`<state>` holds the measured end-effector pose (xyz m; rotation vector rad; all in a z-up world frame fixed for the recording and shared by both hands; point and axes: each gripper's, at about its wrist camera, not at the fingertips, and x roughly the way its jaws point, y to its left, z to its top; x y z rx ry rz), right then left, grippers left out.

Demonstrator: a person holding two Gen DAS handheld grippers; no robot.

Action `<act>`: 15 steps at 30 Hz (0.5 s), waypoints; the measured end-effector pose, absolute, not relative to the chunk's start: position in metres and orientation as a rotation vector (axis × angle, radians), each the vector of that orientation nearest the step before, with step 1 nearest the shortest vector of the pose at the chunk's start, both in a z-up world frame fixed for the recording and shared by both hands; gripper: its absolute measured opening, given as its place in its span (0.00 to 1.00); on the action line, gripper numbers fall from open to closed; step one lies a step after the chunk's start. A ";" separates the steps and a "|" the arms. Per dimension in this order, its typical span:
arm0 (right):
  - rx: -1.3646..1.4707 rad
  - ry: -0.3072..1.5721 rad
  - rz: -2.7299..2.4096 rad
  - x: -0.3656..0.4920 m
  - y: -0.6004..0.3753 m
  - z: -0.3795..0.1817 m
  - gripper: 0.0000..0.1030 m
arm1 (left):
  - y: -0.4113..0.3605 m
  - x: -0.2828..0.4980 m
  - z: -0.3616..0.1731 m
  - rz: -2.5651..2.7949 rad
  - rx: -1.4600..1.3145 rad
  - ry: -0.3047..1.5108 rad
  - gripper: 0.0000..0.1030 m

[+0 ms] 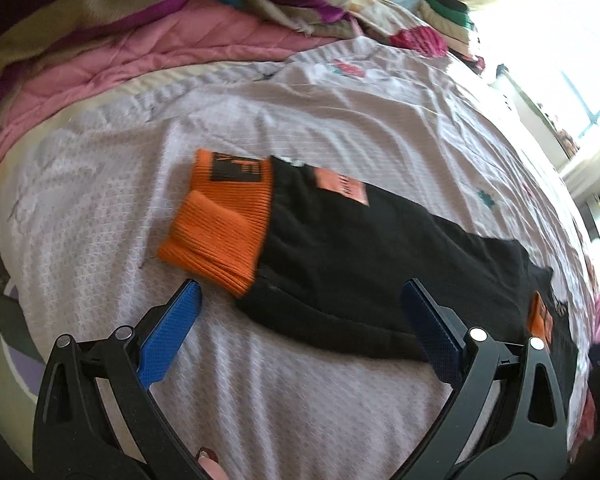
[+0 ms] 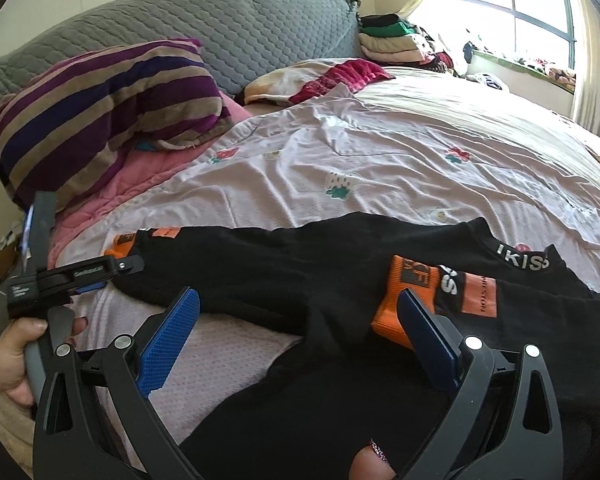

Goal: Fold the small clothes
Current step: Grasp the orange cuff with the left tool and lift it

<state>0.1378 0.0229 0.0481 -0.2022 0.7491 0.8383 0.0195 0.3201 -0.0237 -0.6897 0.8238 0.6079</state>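
Note:
A small black top (image 1: 364,248) with orange ribbed cuffs lies spread on the pale bedsheet (image 1: 260,112). One sleeve stretches leftward and ends in an orange cuff (image 1: 220,216). My left gripper (image 1: 300,296) hovers open just in front of that cuff and sleeve, nothing between its blue pads (image 1: 168,332). In the right wrist view the black top (image 2: 300,264) runs across the bed, with the other orange cuff (image 2: 404,300) folded onto the body near the collar. My right gripper (image 2: 300,300) is open above the garment. The left gripper (image 2: 72,280) shows at the sleeve end, held by a hand.
A striped purple pillow (image 2: 100,112) and a pink quilt (image 2: 112,192) lie at the head of the bed before a grey padded headboard (image 2: 240,32). Stacked folded clothes (image 2: 396,36) sit by the bright window. The flowered sheet (image 2: 400,152) stretches beyond the top.

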 end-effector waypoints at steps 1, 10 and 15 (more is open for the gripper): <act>-0.198 0.752 0.839 0.138 0.023 0.047 0.96 | 0.324 0.019 -0.026 0.615 -0.707 0.818 0.91; -0.175 0.766 0.833 0.138 0.022 0.041 0.95 | 0.340 0.017 -0.030 0.645 -0.775 0.714 0.91; -0.140 0.775 0.820 0.141 0.013 0.038 0.95 | 0.345 0.024 -0.029 0.665 -0.782 0.687 0.68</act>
